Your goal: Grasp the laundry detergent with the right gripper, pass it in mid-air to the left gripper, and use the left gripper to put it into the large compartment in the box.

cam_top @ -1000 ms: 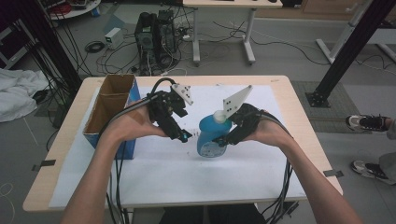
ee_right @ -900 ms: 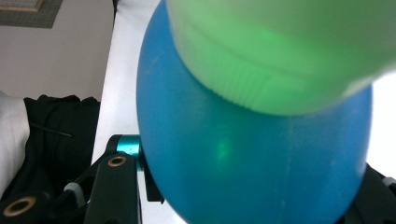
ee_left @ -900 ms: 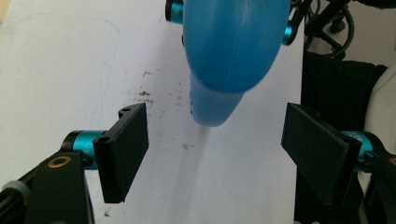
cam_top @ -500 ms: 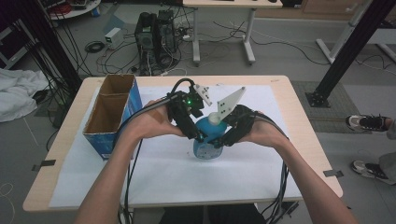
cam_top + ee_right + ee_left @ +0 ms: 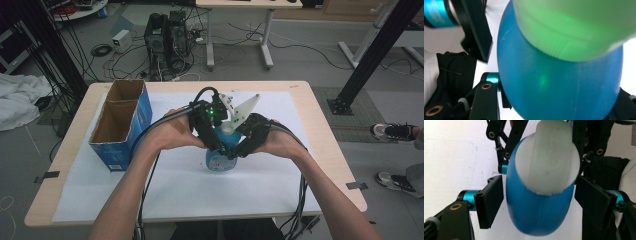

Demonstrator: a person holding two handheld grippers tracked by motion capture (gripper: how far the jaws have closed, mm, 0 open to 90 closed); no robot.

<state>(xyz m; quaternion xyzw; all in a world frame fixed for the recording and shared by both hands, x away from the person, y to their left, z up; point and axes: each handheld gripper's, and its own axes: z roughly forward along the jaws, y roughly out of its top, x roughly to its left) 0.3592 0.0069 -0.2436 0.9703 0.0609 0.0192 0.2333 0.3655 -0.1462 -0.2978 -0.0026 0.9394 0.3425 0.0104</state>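
1. No brand, label or writing can be read on the blue bottle (image 5: 220,159). In the left gripper view its body is plain blue with a faint seam, and its cap (image 5: 547,157) is plain white. The blue side of the box (image 5: 122,131) carries a pale mark low down, too small to read.
2. The bottle stands upright on the white sheet (image 5: 190,185) at the middle of the table (image 5: 320,125), well apart from the open box at the left.
3. The right gripper (image 5: 239,149) holds the bottle's body; in the right gripper view the blue body presses against its jaws at the bottom edge, and the cap above looks green from a light.
4. The left gripper (image 5: 539,202) has its jaws wide, one pad (image 5: 489,201) on each side of the bottle's shoulder; thin gaps show between pads and bottle, so they are not pressing.
5. Against the frame a second ago: the left gripper was then left of the bottle, near the box side; it has come across and now sits over the bottle's top, beside the right gripper.
6. The bottle, the box and the right gripper are where they were.
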